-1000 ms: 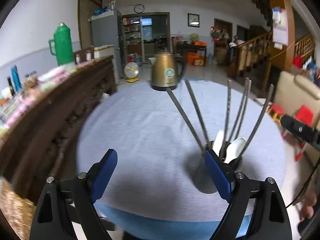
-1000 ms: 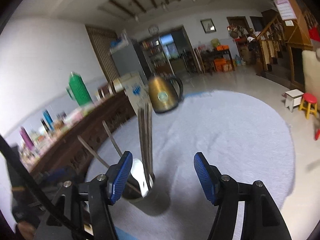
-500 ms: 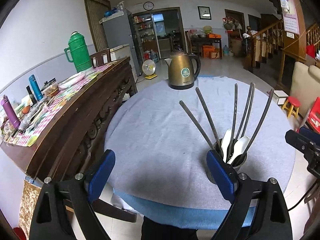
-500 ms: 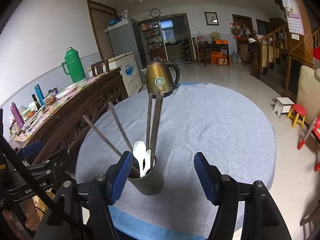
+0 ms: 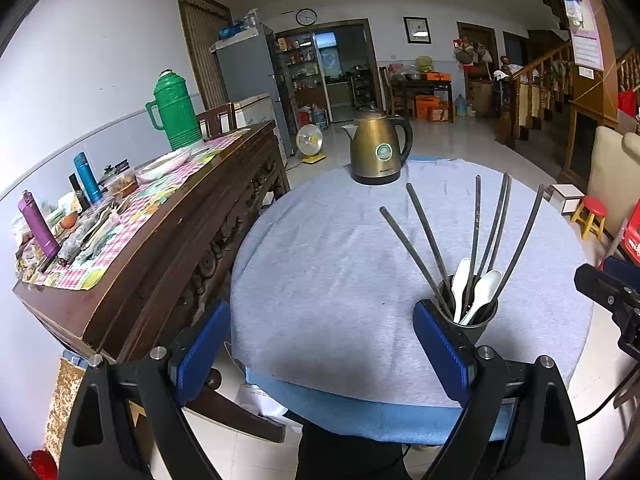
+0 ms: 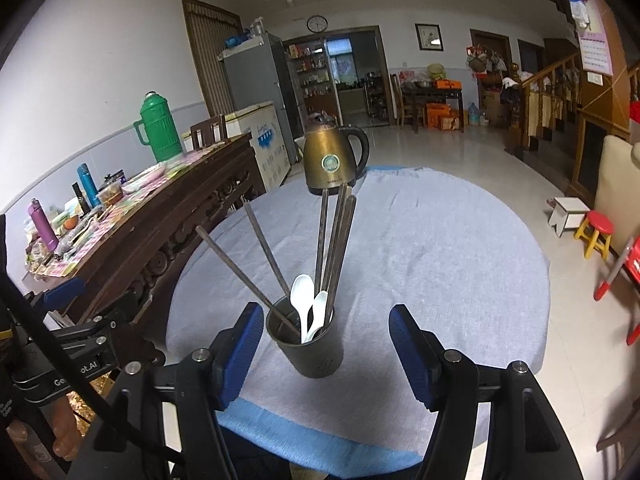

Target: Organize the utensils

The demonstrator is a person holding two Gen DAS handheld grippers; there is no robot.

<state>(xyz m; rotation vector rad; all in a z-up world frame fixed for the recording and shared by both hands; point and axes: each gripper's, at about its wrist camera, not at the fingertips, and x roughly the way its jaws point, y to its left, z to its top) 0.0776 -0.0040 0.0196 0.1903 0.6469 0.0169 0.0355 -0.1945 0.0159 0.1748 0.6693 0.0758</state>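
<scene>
The left claw (image 5: pixel 322 354) stands wide and holds nothing, hanging back over the near edge of the round tabletop (image 5: pixel 328 264); the right claw (image 6: pixel 326 354) is equally wide and empty, with the utensil cup (image 6: pixel 306 344) sitting between its blue pads but not touched by either. The cup stands upright near the front edge of the grey cloth. In it are several long dark chopsticks (image 6: pixel 336 240) fanning outward and two white spoons (image 6: pixel 308 308) with their bowls up.

By the look of them, the chopsticks are stiff, thin and light, probably smooth and apt to slip or pivot in a pinch, so a hold on the upper shaft, well clear of its neighbours, seems best. The spoons look like glossy plastic or ceramic: slick, possibly brittle, best taken across the neck below the bowl. The cup is likely light and top-heavy with everything leaning in it, so a sideways tug could tip it.

A brass-coloured electric kettle (image 6: pixel 332 162) stands at the far side of the tabletop, well apart. A dark wooden sideboard (image 5: pixel 168 248) crowded with flasks and a green thermos (image 5: pixel 172 118) runs along the left. Nothing blocks the cup except the splayed chopsticks themselves.
</scene>
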